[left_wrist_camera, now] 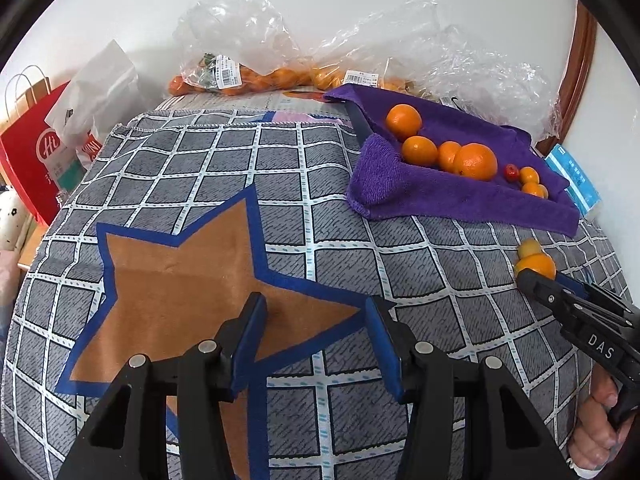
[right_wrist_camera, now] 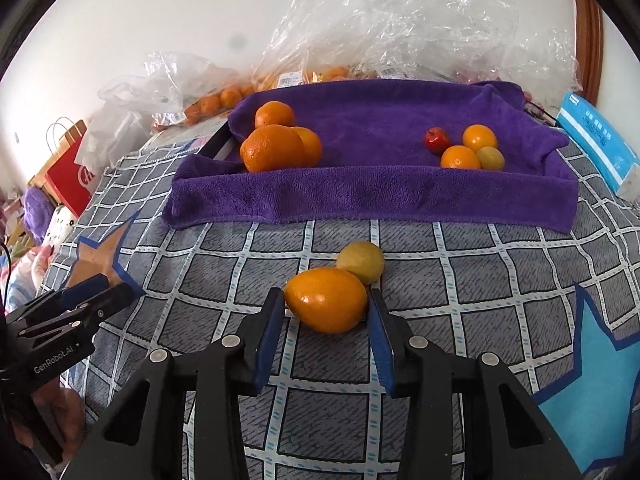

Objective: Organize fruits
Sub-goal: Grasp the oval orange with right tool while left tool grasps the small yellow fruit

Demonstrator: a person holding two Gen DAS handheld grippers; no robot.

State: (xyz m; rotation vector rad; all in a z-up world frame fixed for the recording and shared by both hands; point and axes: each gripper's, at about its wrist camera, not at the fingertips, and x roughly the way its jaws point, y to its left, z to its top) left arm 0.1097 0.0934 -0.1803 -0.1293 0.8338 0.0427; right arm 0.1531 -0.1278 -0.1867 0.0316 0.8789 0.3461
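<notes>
the right gripper (right_wrist_camera: 326, 312) is low over the checked cloth (right_wrist_camera: 440, 300), with the orange kumquat (right_wrist_camera: 326, 300) between its two blue pads. the jaws are narrow around this fruit, and both pads look to be touching its sides, though the contact on the left side is hard to confirm. the kumquat lies on the cloth, and a yellow-green kumquat (right_wrist_camera: 360, 261) sits just behind it, touching it.

the left gripper (left_wrist_camera: 316, 332) hangs over the brown star (left_wrist_camera: 192, 280) on the cloth, at the near left. its jaws stand partly apart and nothing is between them.

farther away a purple towel (right_wrist_camera: 360, 196) covers a tray. on its left part is a group of big oranges (right_wrist_camera: 274, 148). on its right part are three small kumquats (right_wrist_camera: 474, 148) and a small red fruit (right_wrist_camera: 437, 140) beside them. behind the towel, by the wall, lie clear plastic bags (right_wrist_camera: 400, 28) with more orange fruit. a red paper bag (left_wrist_camera: 28, 160) stands at the far left.
</notes>
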